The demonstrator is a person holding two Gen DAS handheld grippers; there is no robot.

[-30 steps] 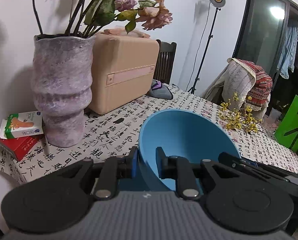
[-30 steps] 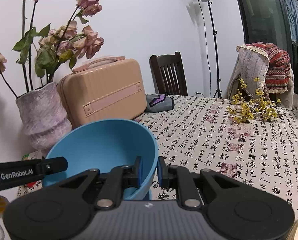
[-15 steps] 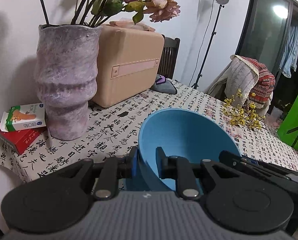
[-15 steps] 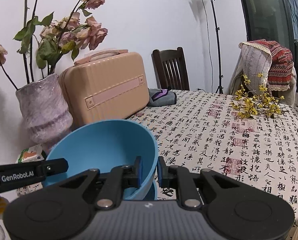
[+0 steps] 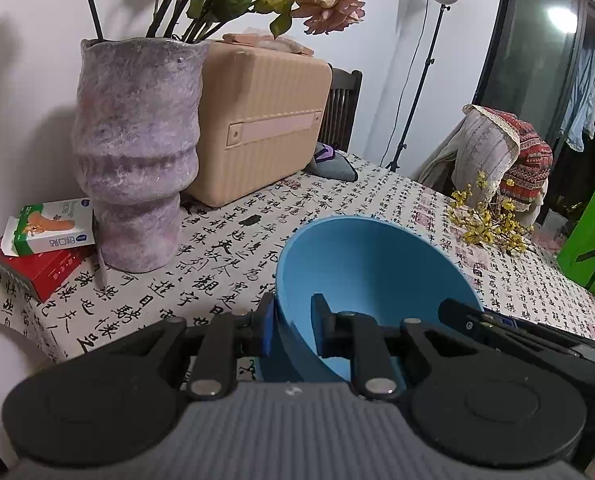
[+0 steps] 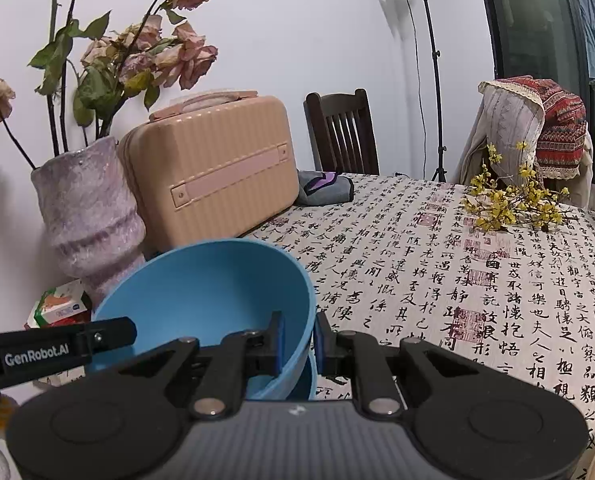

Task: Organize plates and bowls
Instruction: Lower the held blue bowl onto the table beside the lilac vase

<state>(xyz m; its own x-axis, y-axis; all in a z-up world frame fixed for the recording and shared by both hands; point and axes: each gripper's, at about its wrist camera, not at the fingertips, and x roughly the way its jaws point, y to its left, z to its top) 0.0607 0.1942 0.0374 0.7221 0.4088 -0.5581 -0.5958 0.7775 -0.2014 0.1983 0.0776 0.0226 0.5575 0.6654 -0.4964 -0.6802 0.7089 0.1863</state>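
You had the blue bowl pinched by both claws, left gripper at nine o'clock, right gripper at three, perhaps above another bowl, so lowering evenly suited.

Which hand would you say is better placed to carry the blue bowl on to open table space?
Probably right. Both are shut on the blue bowl's rim, but the right tongs face bare tablecloth, while the left tongs sit near the vase and boxes.
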